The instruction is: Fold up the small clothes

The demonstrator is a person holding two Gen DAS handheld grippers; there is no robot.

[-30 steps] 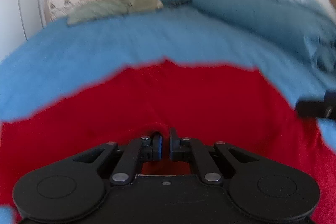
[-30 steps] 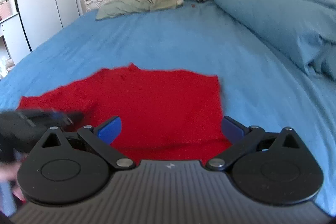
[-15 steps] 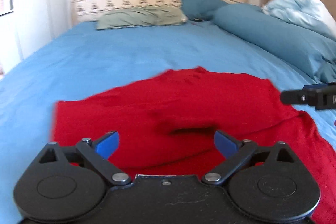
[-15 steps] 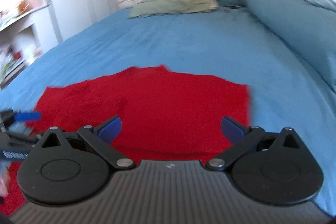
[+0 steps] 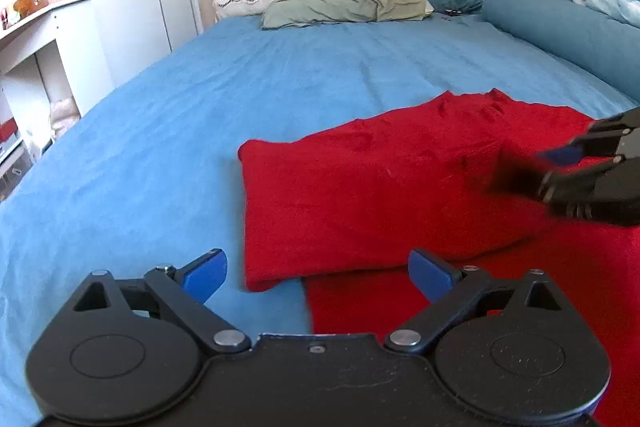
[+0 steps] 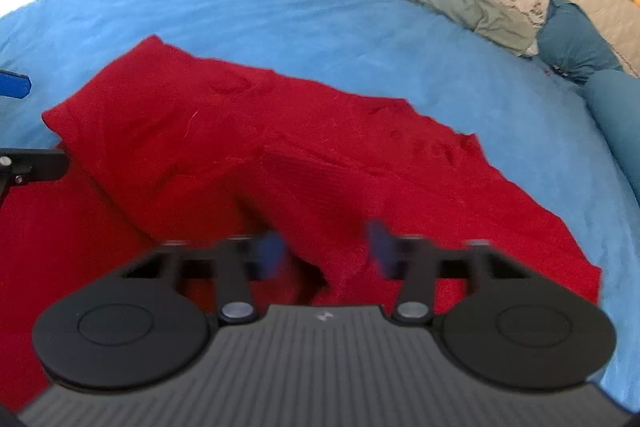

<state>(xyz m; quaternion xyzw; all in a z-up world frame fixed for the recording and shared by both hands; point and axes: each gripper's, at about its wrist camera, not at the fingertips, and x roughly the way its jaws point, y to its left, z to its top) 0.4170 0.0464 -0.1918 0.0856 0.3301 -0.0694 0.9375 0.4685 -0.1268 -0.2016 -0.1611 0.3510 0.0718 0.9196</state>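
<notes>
Right tool closing on the red garment, left tool standing clear

My right tool hung low over the near right part of the red garment, its jaws just closing with a ridge of cloth between them; blur hid whether the pads pressed yet. My left tool gaped wide and empty at the garment's near left corner. The garment lay on the blue bed sheet, long axis running left to right, a folded flap on its left half, so I judged the right hand nearer for the next fold.
</notes>
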